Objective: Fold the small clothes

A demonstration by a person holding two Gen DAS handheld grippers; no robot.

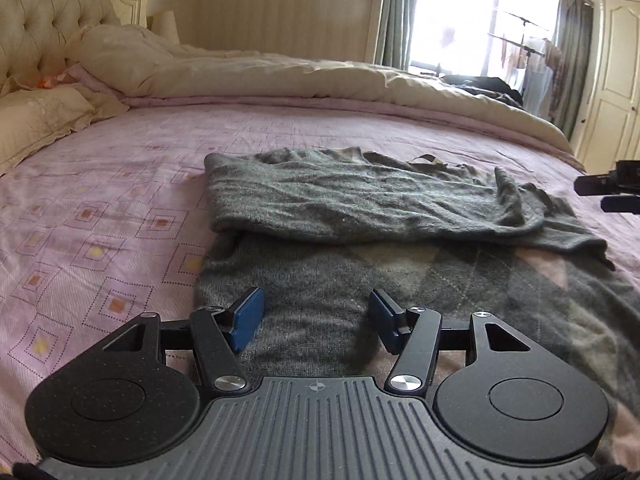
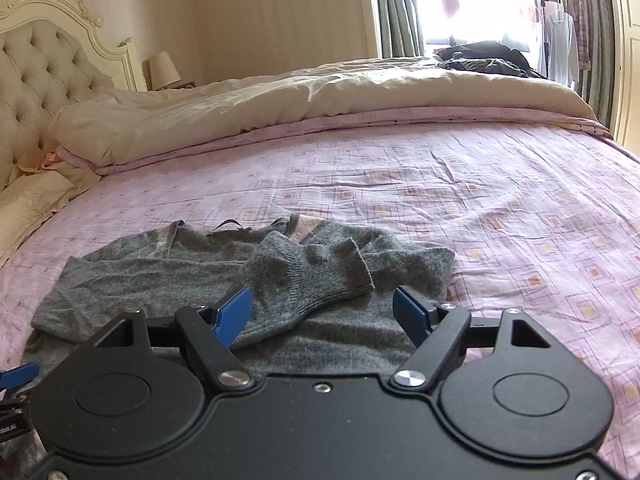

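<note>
- Pink patterned bed sheet [image 2: 500, 200] carries a grey knit sweater [image 1: 360, 200], lying flat, sleeves folded across its chest.
- Left hand-held gripper [image 1: 316, 316] hovers over the lower body, released, nothing between its pads.
- Right hand-held gripper [image 2: 322, 312] gapes wide around the sleeve cuff [image 2: 320, 276], apparently not pinching.
- Next probably: pinch the hem and fold upward.

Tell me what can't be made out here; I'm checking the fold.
- Sweater hem: left wrist view, hidden behind the left gripper.
- Its front under the folded sleeve: right wrist view, covered; right gripper hides the near edge.
- Dark clothes beyond: glare, too small.
</note>
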